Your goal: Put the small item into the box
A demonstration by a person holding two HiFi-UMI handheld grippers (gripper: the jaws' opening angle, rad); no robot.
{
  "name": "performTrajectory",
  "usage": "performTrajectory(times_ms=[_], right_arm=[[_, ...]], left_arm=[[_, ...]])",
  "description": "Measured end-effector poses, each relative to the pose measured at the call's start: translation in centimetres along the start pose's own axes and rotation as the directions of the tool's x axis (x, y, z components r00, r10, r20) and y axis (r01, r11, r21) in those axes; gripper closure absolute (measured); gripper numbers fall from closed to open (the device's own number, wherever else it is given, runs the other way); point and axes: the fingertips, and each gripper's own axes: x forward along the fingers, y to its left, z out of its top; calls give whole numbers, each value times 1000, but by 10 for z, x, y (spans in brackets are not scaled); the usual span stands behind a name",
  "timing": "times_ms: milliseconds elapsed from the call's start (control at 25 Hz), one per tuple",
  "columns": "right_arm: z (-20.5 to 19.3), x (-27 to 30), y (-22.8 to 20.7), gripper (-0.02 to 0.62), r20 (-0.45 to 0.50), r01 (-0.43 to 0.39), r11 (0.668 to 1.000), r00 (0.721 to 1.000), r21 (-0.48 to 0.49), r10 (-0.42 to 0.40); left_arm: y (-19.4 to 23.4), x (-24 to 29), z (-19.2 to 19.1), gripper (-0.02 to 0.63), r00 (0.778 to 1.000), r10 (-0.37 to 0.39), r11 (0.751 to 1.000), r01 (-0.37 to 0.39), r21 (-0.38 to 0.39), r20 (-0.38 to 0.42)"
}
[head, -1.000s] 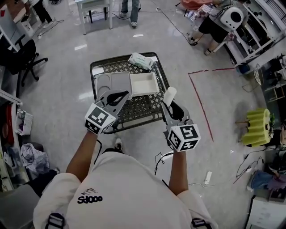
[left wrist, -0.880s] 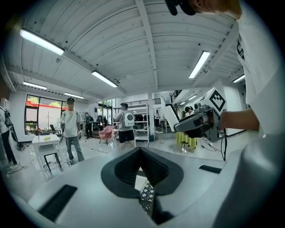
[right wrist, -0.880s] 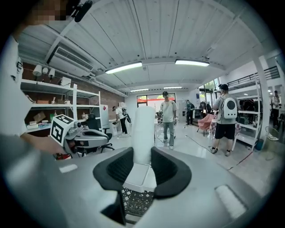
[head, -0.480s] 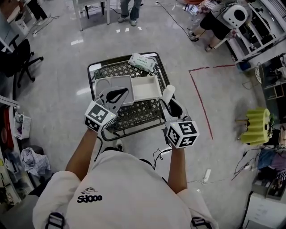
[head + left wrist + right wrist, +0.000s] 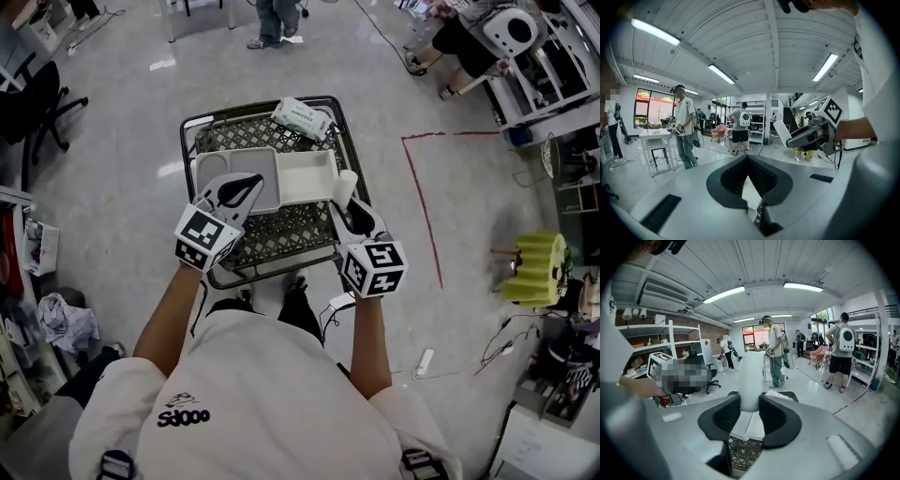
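A white open box (image 5: 307, 175) lies in a black mesh cart (image 5: 192, 127), next to a grey compartment tray (image 5: 232, 172). My right gripper (image 5: 352, 208) is shut on a small white cylinder (image 5: 345, 186), held upright at the box's right edge. In the right gripper view the cylinder (image 5: 751, 376) stands between the black pads, with the box (image 5: 749, 425) below it. My left gripper (image 5: 246, 187) hovers over the grey tray, its jaws shut tip to tip on nothing. The left gripper view shows the right gripper (image 5: 806, 136) with the cylinder (image 5: 783, 133) off to the right.
A pack of wipes (image 5: 302, 117) lies at the cart's far end. A red tape line (image 5: 422, 206) runs along the floor at the right, with a yellow-green object (image 5: 534, 262) beyond it. An office chair (image 5: 37, 103) stands at the left. People stand farther back.
The right gripper has carried the white cylinder left and forward, from beside the cart to the box's right edge. The left gripper has stayed over the grey tray.
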Motion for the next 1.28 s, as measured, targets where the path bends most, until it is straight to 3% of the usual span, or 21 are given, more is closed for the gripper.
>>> performTrajectory(times_ms=[280,520,920,1280], right_arm=[[-15,34,-16,462,-77,-107,994,991,-3,107],[-43,75,-48,462,-192,-170,985,968,-33,160],[-110,137,-90,462,-399,-279,956,889,-88,223],[-171,179,-112,462,-551,-324,943,801,-69,235]], left_arm=[[7,14,-20,601,993,96,993,-100,-54,-75],[20,29,-29,601,976,187,976,-198,-95,-111],[23,57,-63,601,938,280,935,-314,-163,-205],[15,74,-82,601,919,301,915,-353,-192,-256]])
